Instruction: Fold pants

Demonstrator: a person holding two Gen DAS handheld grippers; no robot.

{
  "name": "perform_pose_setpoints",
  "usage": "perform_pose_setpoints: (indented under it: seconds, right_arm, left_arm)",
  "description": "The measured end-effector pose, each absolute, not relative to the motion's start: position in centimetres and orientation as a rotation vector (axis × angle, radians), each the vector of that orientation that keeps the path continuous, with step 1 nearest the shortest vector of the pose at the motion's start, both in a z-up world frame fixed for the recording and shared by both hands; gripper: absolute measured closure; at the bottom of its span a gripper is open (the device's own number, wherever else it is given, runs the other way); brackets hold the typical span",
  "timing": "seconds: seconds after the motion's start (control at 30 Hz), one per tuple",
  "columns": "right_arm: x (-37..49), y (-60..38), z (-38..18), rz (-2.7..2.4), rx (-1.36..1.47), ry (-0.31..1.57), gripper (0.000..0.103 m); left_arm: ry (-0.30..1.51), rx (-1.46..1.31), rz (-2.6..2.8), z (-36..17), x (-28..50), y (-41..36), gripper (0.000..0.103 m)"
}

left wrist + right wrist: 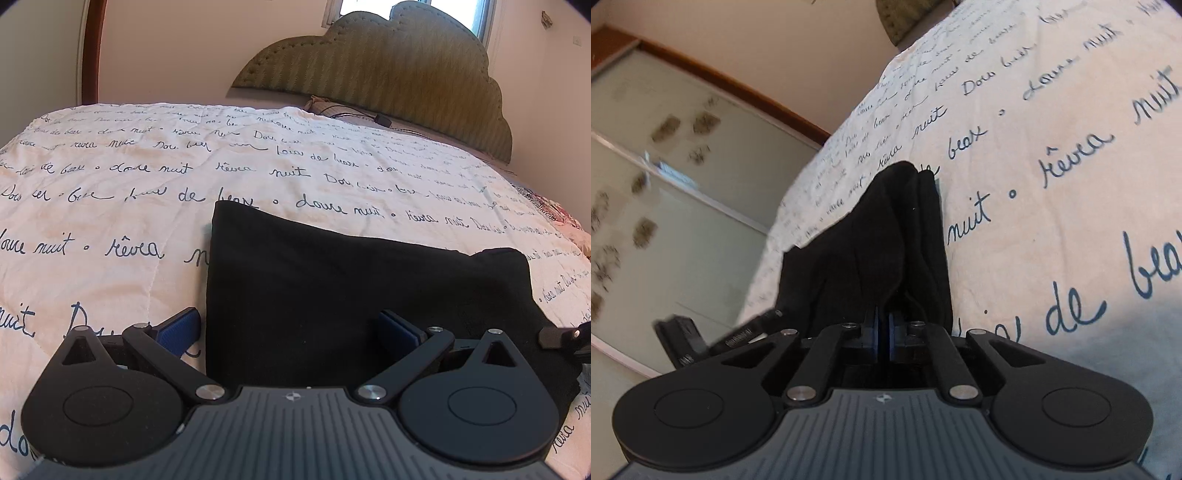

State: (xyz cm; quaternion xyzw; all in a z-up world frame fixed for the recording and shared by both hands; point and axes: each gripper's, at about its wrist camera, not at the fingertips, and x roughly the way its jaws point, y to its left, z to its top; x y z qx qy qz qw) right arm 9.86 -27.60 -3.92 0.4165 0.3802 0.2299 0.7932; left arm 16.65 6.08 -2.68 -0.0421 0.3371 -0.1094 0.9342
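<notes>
Black pants (332, 295) lie folded into a flat block on a white quilt (129, 221) printed with dark blue handwriting. My left gripper (290, 328) hovers low over the near edge of the block, open wide. Its left blue pad (181, 328) is over the quilt just outside the pants' left edge, and its right pad (397, 328) is over the black cloth. In the right wrist view the pants (886, 240) rise in bunched folds along their end, and my right gripper (884, 332) is shut on that edge of the cloth. A black part of the right gripper (561, 338) shows at the pants' right side.
A padded olive headboard (388, 74) stands at the far end of the bed, with a dark cable and small black plug (380, 120) lying before it. Frosted sliding doors (683, 166) with a brown frame run along the left of the bed. The quilt spreads wide around the pants.
</notes>
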Motion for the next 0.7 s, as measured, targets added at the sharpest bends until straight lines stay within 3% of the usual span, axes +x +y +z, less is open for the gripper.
perform_pose_setpoints:
  seconds: [0.17, 0.3, 0.37, 0.43, 0.5, 0.7]
  right_arm:
    - [8.9, -29.3, -1.8, 0.381, 0.951, 0.712, 0.094]
    - [9.4, -27.7, 1.7, 0.356, 0.829, 0.616, 0.090]
    - [10.5, -25.3, 2.7, 0.393, 0.729, 0.647, 0.080]
    - [11.6, -22.7, 3.2, 0.415, 0.617, 0.680, 0.060]
    - [12.9, -20.6, 3.0, 0.423, 0.547, 0.715, 0.052]
    - [14.4, -20.0, 0.0, 0.469, 0.493, 0.722, 0.053]
  left_arm:
    - [0.699, -0.073, -0.212, -2.6, 16.8, 5.8, 0.000]
    - [0.727, -0.048, -0.178, -2.1, 17.1, 5.2, 0.000]
    - [0.749, -0.045, -0.158, -1.8, 17.3, 4.9, 0.000]
    - [0.766, -0.041, -0.152, -1.4, 17.7, 4.5, 0.000]
    - [0.777, -0.030, -0.158, -1.4, 18.2, 4.3, 0.000]
    - [0.764, -0.041, -0.190, -2.4, 18.8, 4.6, 0.000]
